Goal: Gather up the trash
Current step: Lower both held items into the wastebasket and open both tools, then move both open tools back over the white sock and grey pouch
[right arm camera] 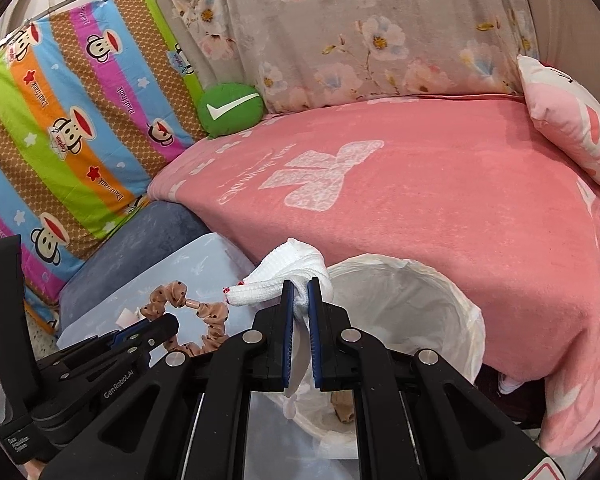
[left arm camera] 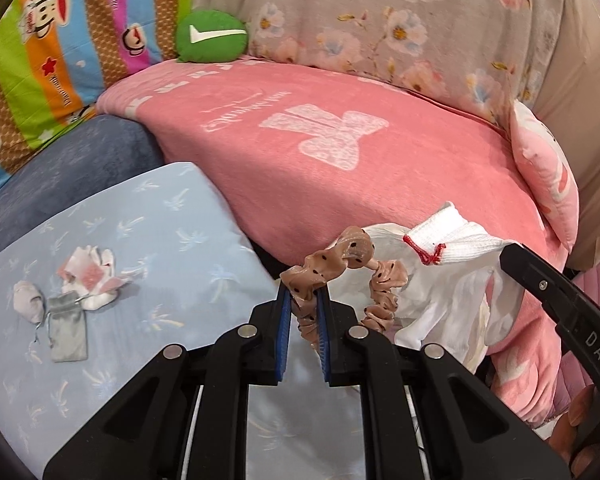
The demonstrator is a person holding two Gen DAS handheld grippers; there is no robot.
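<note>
Left wrist view, near to far:

1. Left tool (left arm camera: 304, 312): jaws closed on a tan dotted scrunchie headband (left arm camera: 340, 256), which arches up and to the right from the pads
2. White knitted cloth (left arm camera: 452, 236) with red stitching, just right of the headband, above the white liner of the trash bin (left arm camera: 440, 312)
3. Light blue pillow (left arm camera: 140, 240) at left, carrying a crumpled pink-and-white wrapper (left arm camera: 92, 276), a small grey pouch (left arm camera: 70, 328) and a pale wad (left arm camera: 30, 300), all uncollected
4. Pink blanket (left arm camera: 340, 152) on the bed beyond; green check-mark cushion (left arm camera: 211, 36) at the far edge

Right wrist view, near to far:

1. Right tool (right arm camera: 300, 316): jaws closed on the white cloth, gripped over the near rim of the bin (right arm camera: 440, 280)
2. Bin interior: one brownish item lies at the bottom; identity unclear
3. Headband, held left of the bin, over the blue pillow, not above the opening

Step in hand (judged): delivery of two items to the bin. Next move calls for carrying the headband right until it hangs over the liner mouth, then parting both tools' jaws; the three pieces on the pillow remain for later pickup
</note>
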